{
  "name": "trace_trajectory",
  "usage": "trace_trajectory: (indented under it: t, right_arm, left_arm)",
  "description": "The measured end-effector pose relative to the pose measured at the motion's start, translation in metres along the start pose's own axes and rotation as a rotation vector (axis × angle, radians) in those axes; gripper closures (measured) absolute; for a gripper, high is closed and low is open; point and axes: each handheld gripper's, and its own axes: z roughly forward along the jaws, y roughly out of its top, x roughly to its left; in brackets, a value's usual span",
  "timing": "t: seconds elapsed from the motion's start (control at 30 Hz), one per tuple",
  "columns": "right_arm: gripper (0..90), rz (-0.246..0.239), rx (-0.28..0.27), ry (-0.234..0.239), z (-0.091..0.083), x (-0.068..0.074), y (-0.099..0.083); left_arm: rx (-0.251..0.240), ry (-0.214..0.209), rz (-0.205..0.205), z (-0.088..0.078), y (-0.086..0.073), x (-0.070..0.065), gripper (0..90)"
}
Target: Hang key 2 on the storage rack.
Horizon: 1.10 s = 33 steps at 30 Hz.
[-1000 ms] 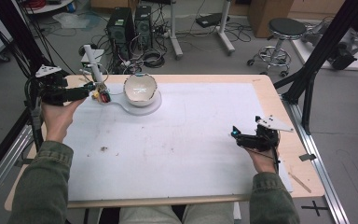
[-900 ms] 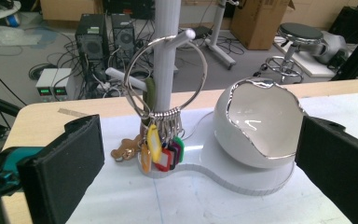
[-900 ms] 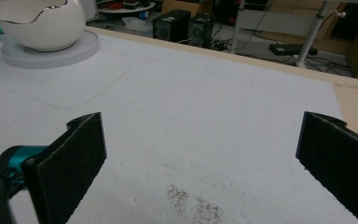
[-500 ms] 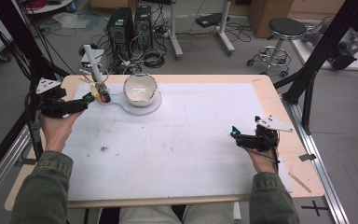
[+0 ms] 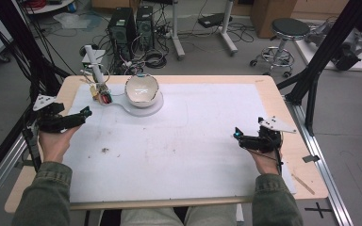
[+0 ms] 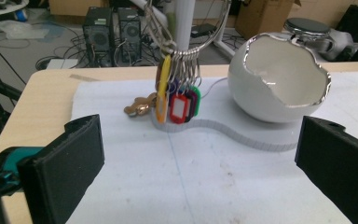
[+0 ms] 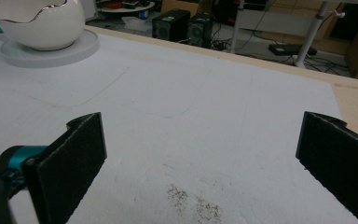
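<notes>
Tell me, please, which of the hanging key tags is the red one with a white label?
The red tag, hanging between the yellow tag and the green tag.

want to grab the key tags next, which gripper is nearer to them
Left. The left gripper sits just short of the key tags, open and facing them. The right gripper is far across the white mat, near the table's right edge.

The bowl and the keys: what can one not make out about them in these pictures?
- Bowl: its bottom inside is hidden by its own front wall in the left gripper view and is too small in the high view.
- Key tags: their labels are too blurred to read.
- Post: its top is cut off by the frame edge.
</notes>
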Motion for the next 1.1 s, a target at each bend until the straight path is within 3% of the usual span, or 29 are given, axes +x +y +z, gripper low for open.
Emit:
trace_trajectory:
  t: [0.6, 0.67, 0.8, 0.9, 1.1]
  right_arm:
    - [0.7, 0.004, 0.000, -0.001, -0.001, 0.002, 0.000]
    - [0.7, 0.005, -0.004, 0.000, -0.002, 0.002, -0.001]
    - [0.7, 0.022, -0.007, -0.007, -0.004, 0.003, -0.001]
    - [0.7, 0.032, -0.008, -0.013, -0.007, 0.003, -0.002]
    - [0.7, 0.048, -0.007, -0.028, -0.013, 0.003, -0.007]
  left_arm:
    - [-0.078, 0.079, -0.021, -0.027, -0.044, 0.015, 1.6]
    - [-0.108, 0.100, -0.026, -0.029, -0.051, 0.017, 1.6]
    - [-0.094, 0.135, -0.042, -0.031, -0.062, 0.021, 1.6]
    - [-0.085, 0.171, -0.025, -0.033, -0.064, 0.022, 1.6]
    - [-0.124, 0.167, -0.033, -0.038, -0.062, 0.022, 1.6]
